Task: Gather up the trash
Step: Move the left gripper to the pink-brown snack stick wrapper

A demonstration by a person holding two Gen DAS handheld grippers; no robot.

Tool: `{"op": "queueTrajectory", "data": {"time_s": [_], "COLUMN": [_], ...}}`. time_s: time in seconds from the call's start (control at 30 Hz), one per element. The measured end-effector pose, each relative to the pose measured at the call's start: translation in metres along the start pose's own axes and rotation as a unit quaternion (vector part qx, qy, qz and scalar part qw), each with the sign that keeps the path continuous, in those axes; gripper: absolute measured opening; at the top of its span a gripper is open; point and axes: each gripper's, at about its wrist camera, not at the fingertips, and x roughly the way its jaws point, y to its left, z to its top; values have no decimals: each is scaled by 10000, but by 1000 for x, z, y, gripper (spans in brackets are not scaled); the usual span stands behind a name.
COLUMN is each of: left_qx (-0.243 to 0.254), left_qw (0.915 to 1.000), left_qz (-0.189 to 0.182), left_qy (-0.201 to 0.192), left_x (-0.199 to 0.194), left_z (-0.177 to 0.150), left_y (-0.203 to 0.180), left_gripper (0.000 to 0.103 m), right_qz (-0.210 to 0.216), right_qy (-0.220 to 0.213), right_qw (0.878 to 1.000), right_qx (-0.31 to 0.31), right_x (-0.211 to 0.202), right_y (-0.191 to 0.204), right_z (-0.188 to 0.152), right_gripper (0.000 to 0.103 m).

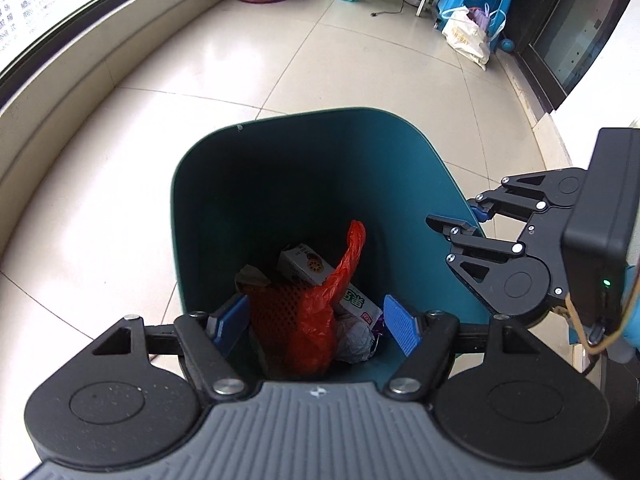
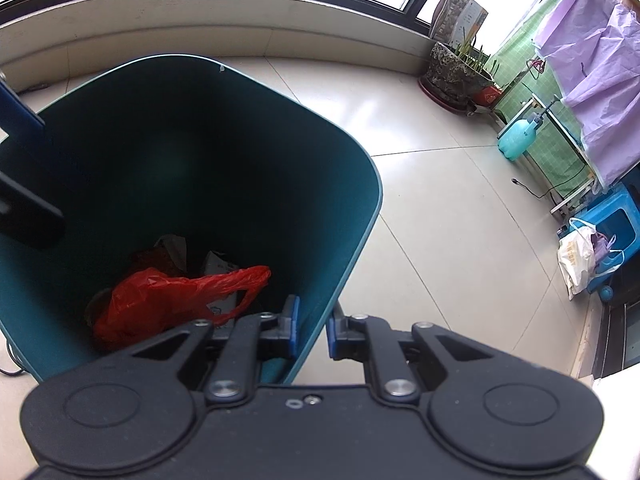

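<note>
The left hand-held gripper (image 1: 316,324) is hovering over the open mouth of the teal trash bin (image 1: 404,152), jaws standing wide with nothing between the blue pads (image 1: 401,325). No earlier view is available for comparison. The right hand-held gripper (image 2: 312,330) is clamping the bin's right-hand wall at the rim, one pad inside and one outside, jaws narrow on the thin plastic.

The collected trash is lying at the bottom of the bin: a red plastic bag (image 1: 320,320) is resting on top, its twisted tail pointing up toward the far wall; a printed carton (image 1: 308,266) is lying beneath it, and a crumpled grey wrapper (image 1: 354,340) is sitting beside it toward the right-hand wall.

The bin is standing on the tiled floor (image 1: 200,92). Open floor is extending beyond the bin's far rim toward the window ledge (image 1: 60,80). A potted plant (image 2: 452,72), a blue stool (image 2: 616,212) and a white bag (image 2: 576,260) are standing well apart from the bin along the floor's far edge.
</note>
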Motion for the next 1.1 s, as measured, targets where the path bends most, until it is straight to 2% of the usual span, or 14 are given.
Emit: {"op": "queueTrajectory", "data": {"time_s": [0.23,0.27,0.4,0.47,0.63,0.7,0.77,0.87,1.0,1.1], "left_qx": [-151,-202,-462,-674,-1290,-1494,-1816,-2530,-3399,-3876], "left_qw": [9973,9965,9922,9898,9826,9796,9770,9634,9372,9174], "left_qz": [124,171,565,629,948,1136,1042,883,658,674], "left_qy": [-715,-787,-1013,-1089,-941,-722,-413,46,430,597], "left_x": [-51,-57,-79,-85,-62,-37,-8,31,80,112], "left_z": [-15,-18,-28,-35,-53,-61,-68,-77,-85,-86], "left_y": [19,25,56,80,132,150,170,199,227,240], "left_gripper": [74,78,80,81,86,86,86,86,86,86], "right_qz": [8,0,11,19,11,-20,-55,-95,-152,-195], "right_qy": [-13,-4,40,53,67,77,96,129,159,185], "right_qw": [10000,10000,10000,10000,10000,10000,9999,9999,9998,9996], "right_qx": [24,17,50,34,3,-15,-24,-10,-24,-95], "right_x": [-1,-1,-1,0,1,1,2,3,2,2], "right_y": [1,2,1,0,-1,0,1,2,7,10], "right_z": [1,0,0,1,5,6,5,6,7,7], "right_gripper": [12,12,11,11,12,12,12,12,12,12]}}
